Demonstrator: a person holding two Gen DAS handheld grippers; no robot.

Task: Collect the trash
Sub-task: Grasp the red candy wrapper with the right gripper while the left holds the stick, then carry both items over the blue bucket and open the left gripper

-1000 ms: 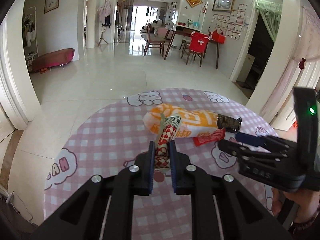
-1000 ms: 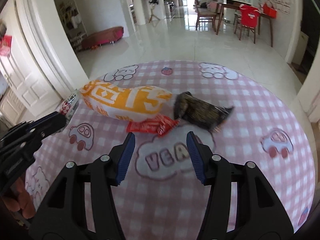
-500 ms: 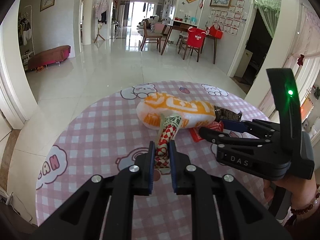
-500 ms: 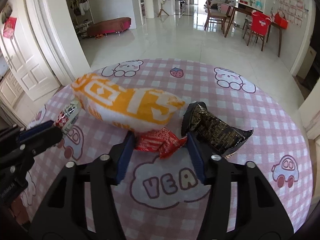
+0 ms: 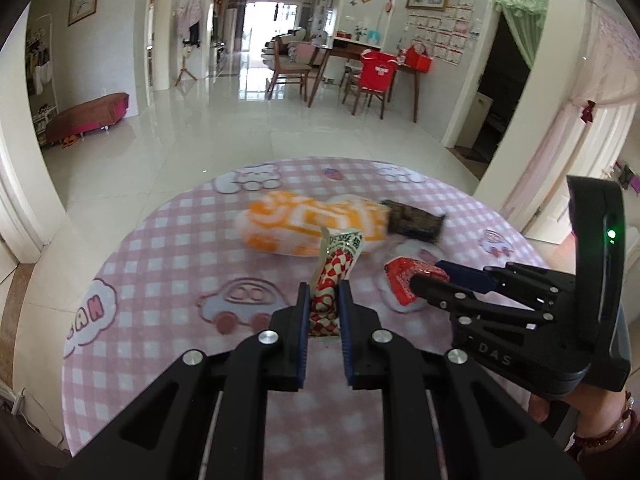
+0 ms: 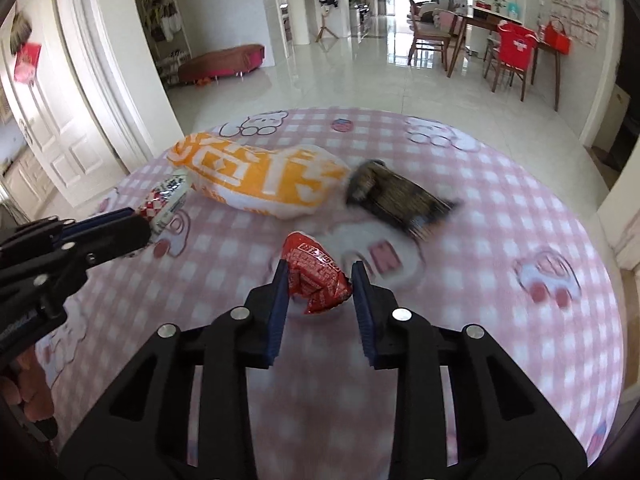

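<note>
My left gripper (image 5: 323,292) is shut on a red-and-white checked wrapper (image 5: 334,272) and holds it above the table; this wrapper also shows in the right wrist view (image 6: 166,200). My right gripper (image 6: 319,276) is shut on a red snack wrapper (image 6: 316,276), which lifts off the cloth; it also shows in the left wrist view (image 5: 406,278). An orange-and-white bag (image 6: 260,176) and a dark brown wrapper (image 6: 396,198) lie on the round table with the pink checked cloth (image 6: 500,220).
The table's far edge drops to a glossy tiled floor (image 5: 240,128). A dining table with chairs (image 5: 360,72) stands far behind. A white door (image 6: 60,120) is to the left of the table.
My right gripper moved forward, closed on the red wrapper and lifted it. The left gripper kept hold of the checked wrapper and drifted a little.
</note>
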